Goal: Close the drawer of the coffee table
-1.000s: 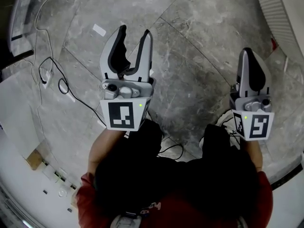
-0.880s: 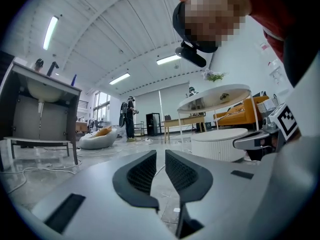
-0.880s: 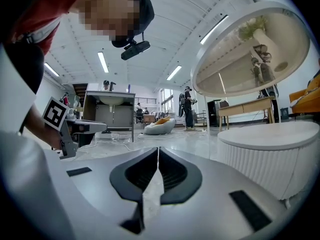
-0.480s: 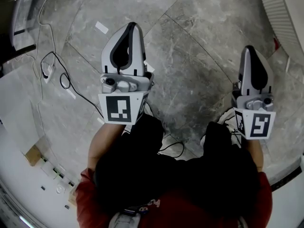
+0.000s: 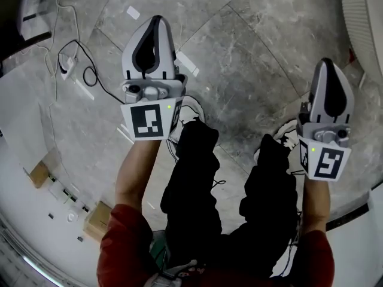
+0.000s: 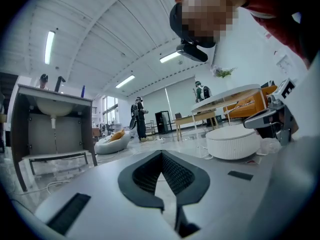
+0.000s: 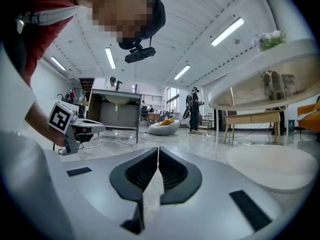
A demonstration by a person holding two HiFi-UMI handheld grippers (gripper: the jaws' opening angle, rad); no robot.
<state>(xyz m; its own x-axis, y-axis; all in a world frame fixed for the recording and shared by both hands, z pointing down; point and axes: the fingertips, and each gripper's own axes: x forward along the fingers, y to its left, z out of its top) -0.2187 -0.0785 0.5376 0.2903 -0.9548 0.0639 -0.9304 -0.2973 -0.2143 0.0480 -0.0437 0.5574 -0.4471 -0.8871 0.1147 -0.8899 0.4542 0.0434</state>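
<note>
Coffee table (image 6: 232, 143) on marble floor (image 5: 251, 70)

Left hand-held gripper (image 5: 156, 19) sits upper left of centre in head view, pointing up-frame, jaws closed tip to tip w/ nothing between. Left marker cube (image 5: 149, 119) is at its rear; bare left forearm (image 5: 136, 169) runs down from there to a red sleeve (image 5: 118, 244) at lower left. Right hand-held gripper (image 5: 328, 62) is at right edge, mid-frame, also closed & empty, pointing up-frame, w/ right marker cube (image 5: 326, 161) behind it and right forearm (image 5: 314, 205) below. Both arms are held fwd, roughly parallel, well apart. Legs in black (image 5: 197, 190) show between them.
</note>
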